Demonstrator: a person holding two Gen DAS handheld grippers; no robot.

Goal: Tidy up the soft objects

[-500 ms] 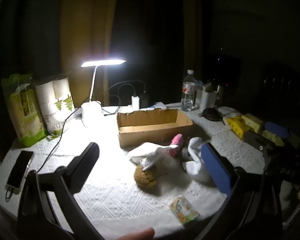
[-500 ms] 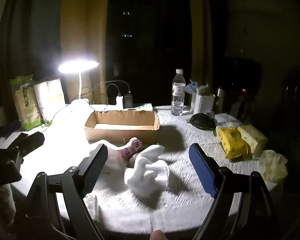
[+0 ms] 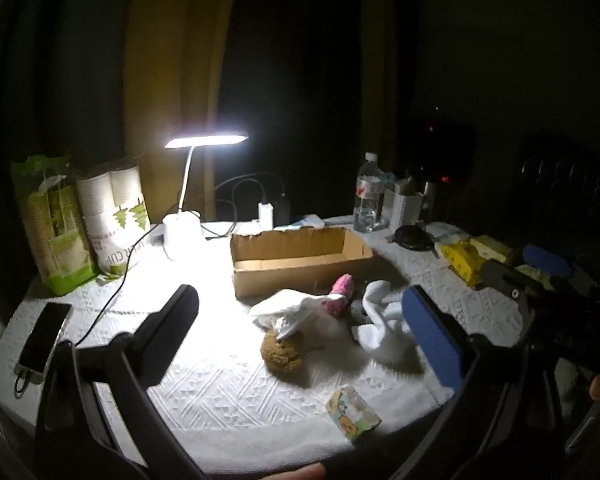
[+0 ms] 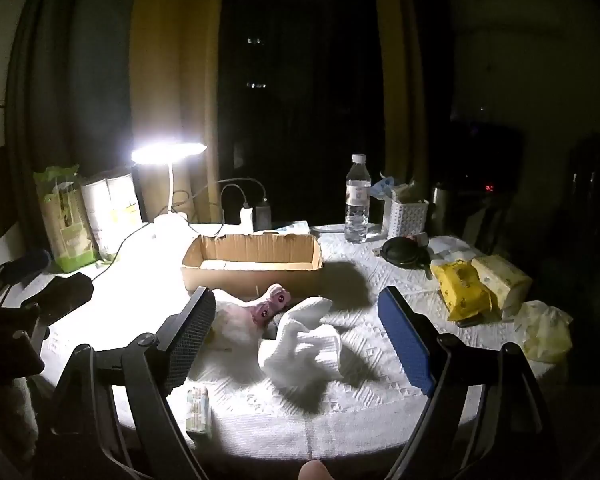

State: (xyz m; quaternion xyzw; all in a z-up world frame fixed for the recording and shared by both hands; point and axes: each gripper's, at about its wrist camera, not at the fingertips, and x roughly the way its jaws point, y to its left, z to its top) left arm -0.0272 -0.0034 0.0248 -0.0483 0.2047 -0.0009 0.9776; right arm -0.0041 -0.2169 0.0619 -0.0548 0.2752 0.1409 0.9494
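An open cardboard box (image 3: 300,256) (image 4: 252,264) stands mid-table. In front of it lies a pile of soft things: a white cloth (image 3: 288,308), a pink sock (image 3: 342,294) (image 4: 270,306), a brown sponge (image 3: 282,354) and a crumpled white cloth (image 3: 384,328) (image 4: 304,344). My left gripper (image 3: 304,340) is open and empty, held above the near table edge before the pile. My right gripper (image 4: 300,332) is open and empty, its fingers either side of the white cloth but above and short of it.
A lit desk lamp (image 3: 188,184), paper-cup sleeves (image 3: 116,220), a green bag (image 3: 52,224) and a phone (image 3: 44,336) are on the left. A water bottle (image 4: 357,200), white basket (image 4: 407,216), yellow packs (image 4: 464,288) and plastic bag (image 4: 544,330) are right. A small tissue pack (image 3: 352,408) lies near the front edge.
Both grippers have shifted only slightly; the objects on the table have not moved.
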